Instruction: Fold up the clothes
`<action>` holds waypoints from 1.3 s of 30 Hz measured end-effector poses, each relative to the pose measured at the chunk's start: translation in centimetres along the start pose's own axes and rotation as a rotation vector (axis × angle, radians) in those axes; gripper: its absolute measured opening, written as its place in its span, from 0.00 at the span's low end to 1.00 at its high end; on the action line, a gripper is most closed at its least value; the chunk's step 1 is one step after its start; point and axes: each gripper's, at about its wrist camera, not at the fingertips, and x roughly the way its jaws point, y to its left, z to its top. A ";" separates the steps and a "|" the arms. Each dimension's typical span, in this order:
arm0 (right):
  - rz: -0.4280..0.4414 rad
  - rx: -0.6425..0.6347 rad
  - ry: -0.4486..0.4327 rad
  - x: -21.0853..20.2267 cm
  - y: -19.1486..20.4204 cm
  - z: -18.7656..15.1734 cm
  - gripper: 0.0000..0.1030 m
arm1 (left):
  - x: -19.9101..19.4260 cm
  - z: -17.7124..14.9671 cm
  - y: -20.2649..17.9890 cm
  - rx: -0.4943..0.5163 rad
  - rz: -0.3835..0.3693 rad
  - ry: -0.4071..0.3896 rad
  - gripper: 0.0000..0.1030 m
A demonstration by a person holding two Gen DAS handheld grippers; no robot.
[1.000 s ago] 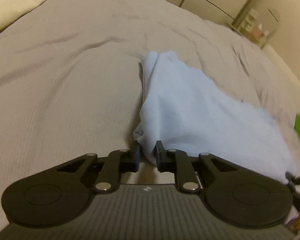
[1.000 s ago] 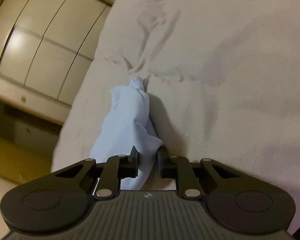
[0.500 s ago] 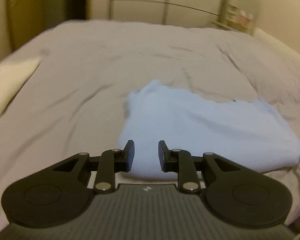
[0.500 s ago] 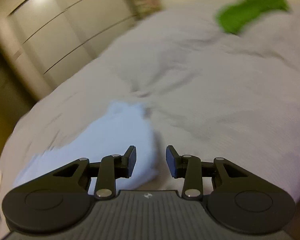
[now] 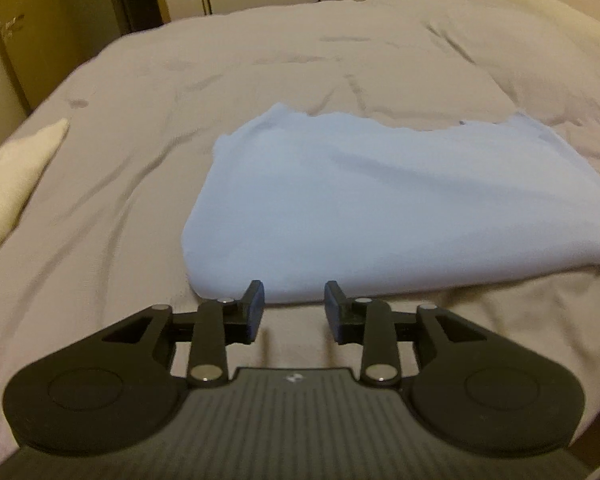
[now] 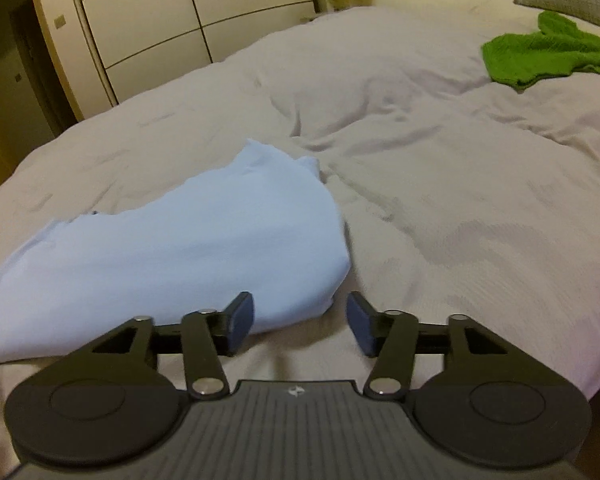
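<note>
3 garments on 1 bed, listed left to right.

Item 1: cream-white cloth, at the bed's left edge in the left wrist view. Appears rolled or folded; only part of it shows, so its state cannot be confirmed.

Item 2: light blue garment, lying near the bed's near edge, roughly central between the 2 cameras. Laid flat in a broad rectangle, near fold rounded and even, far edge wavy and not squared. In the right wrist view its right end bulges slightly, with a small peak of cloth at the far corner. Judged folded at least once; a further fold or a tidying of the far edge may remain.

Item 3: green knitted garment, toward the bed's far right corner, well apart from the blue one. Crumpled, unfolded. Judged still to be done.

Tools: left hand-held gripper, released, jaws opening, nothing between them; it hovers just short of the blue garment's near fold, toward its left end. Right hand-held gripper, released, jaws opening wider than the left pair, nothing between them; it hovers beside the garment's near right corner, not touching.

Progress, as judged: 1 garment laid down folded and let go, 1 clearly untouched, 1 uncertain. Task roughly midway.

Surroundings: cabinet doors beyond the bed's far left side.
</note>
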 end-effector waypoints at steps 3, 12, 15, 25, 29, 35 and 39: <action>0.001 -0.020 0.005 -1.7 0.5 -0.6 0.75 | -1.8 -0.6 -0.8 0.018 -0.007 -0.014 0.31; 0.004 -0.010 -0.020 -6.9 0.5 -2.1 0.84 | -7.6 -2.3 -1.2 0.043 -0.008 -0.078 0.34; 0.020 -0.006 -0.046 -8.5 0.4 -2.3 0.85 | -8.9 -2.8 -1.3 0.049 -0.010 -0.095 0.35; 0.103 0.001 -0.067 -9.1 0.4 -2.2 0.83 | -7.7 -1.9 -0.4 0.046 -0.142 -0.122 0.34; 0.216 -0.019 -0.094 -7.1 1.9 -0.6 0.41 | -4.6 0.0 -0.3 0.043 -0.189 -0.116 0.31; 0.388 -0.086 -0.018 0.2 6.7 1.9 0.19 | 0.2 3.0 -0.6 0.069 -0.241 -0.107 0.31; 0.482 -0.034 0.087 5.8 8.1 3.0 0.19 | 3.0 4.7 -0.9 0.093 -0.227 -0.102 0.31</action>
